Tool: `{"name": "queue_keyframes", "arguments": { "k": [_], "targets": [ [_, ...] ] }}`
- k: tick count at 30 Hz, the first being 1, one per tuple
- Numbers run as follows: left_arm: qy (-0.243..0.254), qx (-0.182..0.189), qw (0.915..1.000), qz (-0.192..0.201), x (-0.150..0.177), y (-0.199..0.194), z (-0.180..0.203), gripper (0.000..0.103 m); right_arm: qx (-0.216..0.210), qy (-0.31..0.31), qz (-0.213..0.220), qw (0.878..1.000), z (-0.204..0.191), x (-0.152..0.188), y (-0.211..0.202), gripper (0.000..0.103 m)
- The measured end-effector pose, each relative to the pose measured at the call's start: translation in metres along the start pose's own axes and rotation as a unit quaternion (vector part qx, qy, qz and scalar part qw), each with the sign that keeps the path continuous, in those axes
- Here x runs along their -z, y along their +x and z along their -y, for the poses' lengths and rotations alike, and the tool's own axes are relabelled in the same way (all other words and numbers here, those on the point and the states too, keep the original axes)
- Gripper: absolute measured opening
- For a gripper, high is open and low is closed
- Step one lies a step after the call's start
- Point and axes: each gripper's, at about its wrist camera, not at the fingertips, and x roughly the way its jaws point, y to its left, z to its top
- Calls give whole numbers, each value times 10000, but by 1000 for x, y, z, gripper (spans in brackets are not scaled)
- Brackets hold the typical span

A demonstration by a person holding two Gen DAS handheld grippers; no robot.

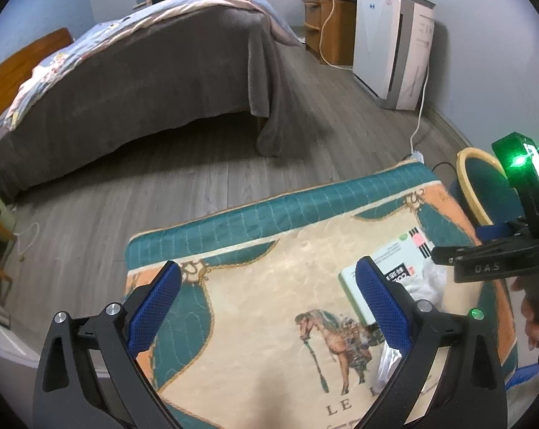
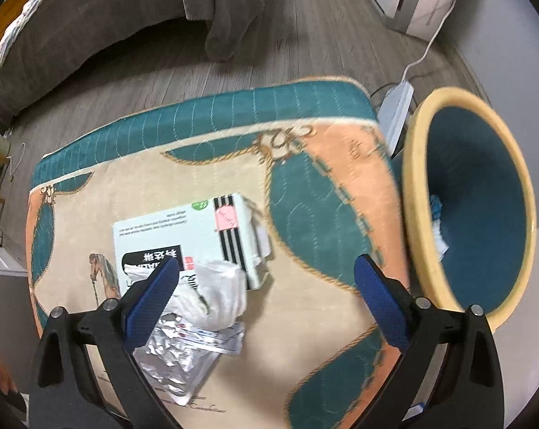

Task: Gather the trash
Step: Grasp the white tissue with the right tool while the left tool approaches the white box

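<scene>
A white carton box (image 2: 183,236) lies on the patterned cushioned table top (image 2: 323,221). A crumpled white paper wad (image 2: 215,293) sits on its near edge, and silver foil blister packs (image 2: 183,361) lie just in front. My right gripper (image 2: 265,300) is open and empty above them. A yellow-rimmed blue bin (image 2: 473,203) stands at the table's right, with scraps inside. My left gripper (image 1: 269,304) is open and empty over the table; the box (image 1: 398,261) and the wad (image 1: 430,282) lie by its right finger. The right gripper's body (image 1: 498,264) shows at the right.
A bed with a grey cover (image 1: 144,71) stands beyond the table across the wood floor (image 1: 305,114). A white appliance (image 1: 390,43) and a wooden cabinet (image 1: 326,28) stand by the far wall. A power strip (image 2: 398,107) and a cable lie behind the bin.
</scene>
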Motion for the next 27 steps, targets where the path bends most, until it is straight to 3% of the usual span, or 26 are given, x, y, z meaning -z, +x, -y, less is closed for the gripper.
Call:
{"name": "queue_keyframes", "arguments": {
  "k": [6,9,11,15,21,27],
  "targets": [
    [-66,124,9999,-85,1,4,-2,97,-271,120,-388,9988,-6,9,19,50],
    [-47,152,9998,-153,3,7,1,97,-299,96,-448,9985,-8,12,21,20],
    [-1,162,9997,-185,4,10,4,97,-349,71,-390,9986,-7,11,15,9],
    [181,209,9994,-230,7,16,14,97,-301,62,-25,9995,-1,7,-12,9],
    [639,580,9957,-341,10,35,48,97,-349,292,657,9968,25,-10,-55,9],
    [1100,922,9882,-543,15,62,85,97,-322,583,957,9932,59,-21,-70,9]
  ]
}}
